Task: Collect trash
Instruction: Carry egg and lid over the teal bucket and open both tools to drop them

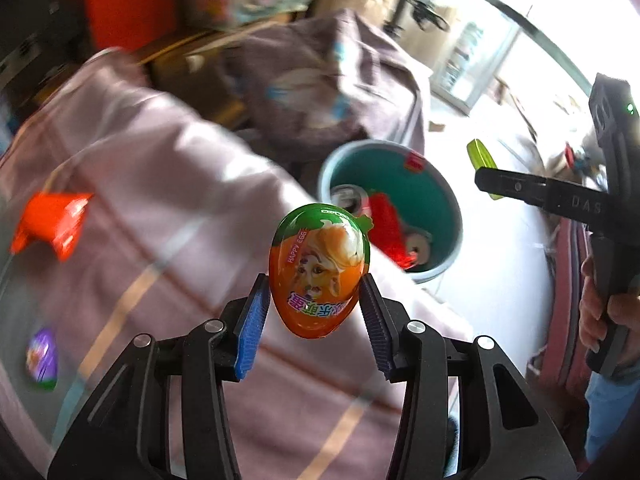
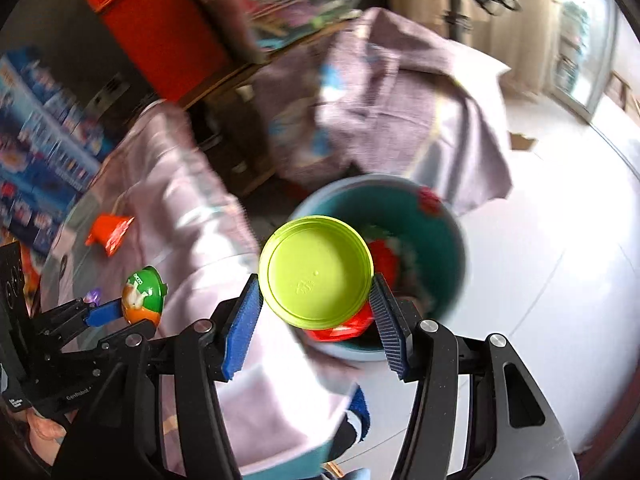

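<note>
Left gripper (image 1: pixel 316 312): jaws pinching an orange and green plastic egg (image 1: pixel 318 270) marked "HAPPY EGG", held at the centre of the left wrist view, narrow end toward the camera; the same egg (image 2: pixel 144 294) shows at the lower left of the right wrist view, clamped between blue pads. Right gripper (image 2: pixel 318 312): jaws pinching a lime-green round lid (image 2: pixel 316 272) by its rim, hollow face toward the camera, at the centre of the right wrist view, in front of the bin. Bin (image 1: pixel 450 204): round, pale rim, teal inside, standing on a white floor (image 1: pixel 492 280) right of centre in the left wrist view; it holds a drinks can (image 1: pixel 347 197) and red wrappers (image 1: pixel 388 228). Worktop (image 1: pixel 132 184): covered with a pinkish cloth, filling the left half of the left wrist view. On it, an orange wrapper (image 1: pixel 50 222) at the left edge and a purple egg (image 1: pixel 41 357) at the lower left, well apart from each other. The right gripper also appears at the right edge of the left wrist view, gripped by a hand (image 1: pixel 596 316). Background blurred: a red box (image 2: pixel 156 36) at the upper left of the right wrist view, a draped mauve cloth (image 2: pixel 400 96) above the bin.
</note>
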`<state>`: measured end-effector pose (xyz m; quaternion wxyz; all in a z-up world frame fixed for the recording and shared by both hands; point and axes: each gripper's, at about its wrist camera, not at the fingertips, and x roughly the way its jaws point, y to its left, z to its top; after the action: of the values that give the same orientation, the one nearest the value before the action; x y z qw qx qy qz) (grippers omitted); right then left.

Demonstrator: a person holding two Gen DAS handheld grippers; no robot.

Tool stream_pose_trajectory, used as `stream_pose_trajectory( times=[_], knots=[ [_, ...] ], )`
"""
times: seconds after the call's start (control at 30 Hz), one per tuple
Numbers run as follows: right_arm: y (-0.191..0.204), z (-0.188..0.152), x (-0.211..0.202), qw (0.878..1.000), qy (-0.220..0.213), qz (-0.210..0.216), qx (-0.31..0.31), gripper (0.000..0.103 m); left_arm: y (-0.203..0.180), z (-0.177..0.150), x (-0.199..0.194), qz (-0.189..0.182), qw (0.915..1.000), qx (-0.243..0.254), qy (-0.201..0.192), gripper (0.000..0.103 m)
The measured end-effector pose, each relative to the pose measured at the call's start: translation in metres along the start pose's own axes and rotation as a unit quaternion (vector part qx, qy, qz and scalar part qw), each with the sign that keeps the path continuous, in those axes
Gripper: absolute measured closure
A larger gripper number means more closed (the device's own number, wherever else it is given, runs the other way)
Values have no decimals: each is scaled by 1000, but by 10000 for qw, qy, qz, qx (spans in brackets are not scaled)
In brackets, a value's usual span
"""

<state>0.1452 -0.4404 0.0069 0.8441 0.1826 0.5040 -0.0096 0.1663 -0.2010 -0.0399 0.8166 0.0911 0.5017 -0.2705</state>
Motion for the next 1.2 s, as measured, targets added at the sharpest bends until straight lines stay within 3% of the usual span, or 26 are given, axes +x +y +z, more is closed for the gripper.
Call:
stream_pose_trajectory(
  times=[0.17,0.47,0.6,1.2],
  knots=[
    [-37,1,9,9994,105,-37,332,50,-34,24,31,-141,9993,274,190,56],
    [-60,-1,31,9982,345,-35,481,50,-66,43,90,-275,9962,474,681,55],
    [-62,-1,36,9980,389,-21,491,50,-64,42,104,-233,9954,398,844,46],
    [-30,2,60,9968,749,94,260,50,-33,34,69,-268,9987,13,436,19]
  ],
)
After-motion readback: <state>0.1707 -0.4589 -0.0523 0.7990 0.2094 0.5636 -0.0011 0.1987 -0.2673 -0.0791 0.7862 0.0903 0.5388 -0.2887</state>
